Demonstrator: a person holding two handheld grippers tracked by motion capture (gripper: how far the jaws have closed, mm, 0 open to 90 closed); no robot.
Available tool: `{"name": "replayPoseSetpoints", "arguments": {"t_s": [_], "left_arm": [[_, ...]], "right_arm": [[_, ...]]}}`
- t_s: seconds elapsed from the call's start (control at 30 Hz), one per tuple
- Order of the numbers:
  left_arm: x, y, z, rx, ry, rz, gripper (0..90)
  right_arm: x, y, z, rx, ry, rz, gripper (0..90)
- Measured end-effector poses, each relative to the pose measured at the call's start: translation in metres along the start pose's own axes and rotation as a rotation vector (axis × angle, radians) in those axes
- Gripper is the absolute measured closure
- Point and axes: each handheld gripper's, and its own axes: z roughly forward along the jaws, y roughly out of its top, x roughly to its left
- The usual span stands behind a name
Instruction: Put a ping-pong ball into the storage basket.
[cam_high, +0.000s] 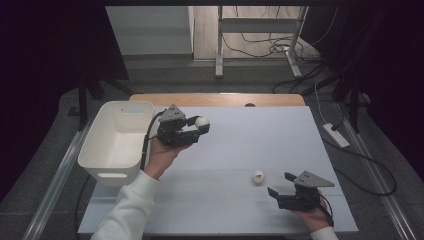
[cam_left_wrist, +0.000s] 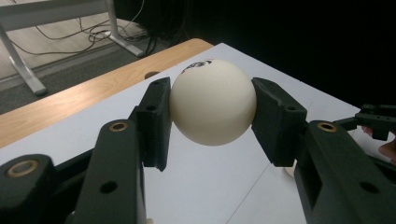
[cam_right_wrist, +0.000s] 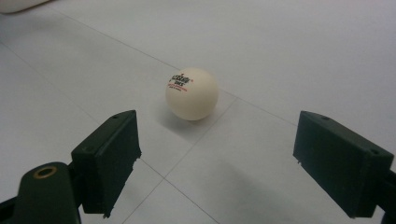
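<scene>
We saw the left gripper (cam_high: 199, 128) raised above the white table (cam_high: 240, 150), just right of the white bin (cam_high: 117, 140), its jaws clamped on a cream ball (cam_high: 202, 121). In the left gripper view that held ball (cam_left_wrist: 213, 101) sat squeezed between the two black pads (cam_left_wrist: 156, 121), touching both, with a little red and dark print near its top that we could not read. Whether the ball was clear of the table or how high, we could not judge from that view.

A second ball (cam_high: 258, 176) lay on the table toward the near right, just ahead and left of the right gripper (cam_high: 281, 184). In the right gripper view this loose ball (cam_right_wrist: 192, 94) rested beyond the tips of the jaws, which stood wide apart and touched nothing; the ball lay nearer the left jaw's line than the right's. Its small printed mark was too fine to make out.

The person's left hand (cam_high: 161, 152) and white sleeve (cam_high: 127, 207) were cut off at the bottom edge, and the right hand (cam_high: 314, 216) showed partly behind its gripper. The bin's inside looked bare where we could see it, though its near wall hid part of the floor.
</scene>
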Motion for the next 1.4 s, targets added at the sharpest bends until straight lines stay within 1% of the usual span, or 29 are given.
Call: {"name": "replayPoseSetpoints", "arguments": {"t_s": [0.27, 0.5, 1.07, 1.4], "left_arm": [[0.003, 0.003, -0.004, -0.01, 0.007, -0.007, 50.9], [0.005, 0.008, -0.009, -0.018, 0.016, 0.002, 50.9], [0.009, 0.015, -0.02, -0.032, 0.042, 0.0, 50.9], [0.014, 0.015, -0.026, -0.041, 0.057, -0.008, 50.9]], "right_arm": [[0.0, 0.0, 0.0, 0.001, -0.001, 0.0, 14.1], [0.0, 0.0, 0.0, 0.0, -0.001, 0.0, 14.1], [0.0, 0.0, -0.001, -0.008, -0.005, 0.003, 14.1], [-0.001, 0.0, 0.0, -0.005, -0.006, 0.009, 14.1]]}}
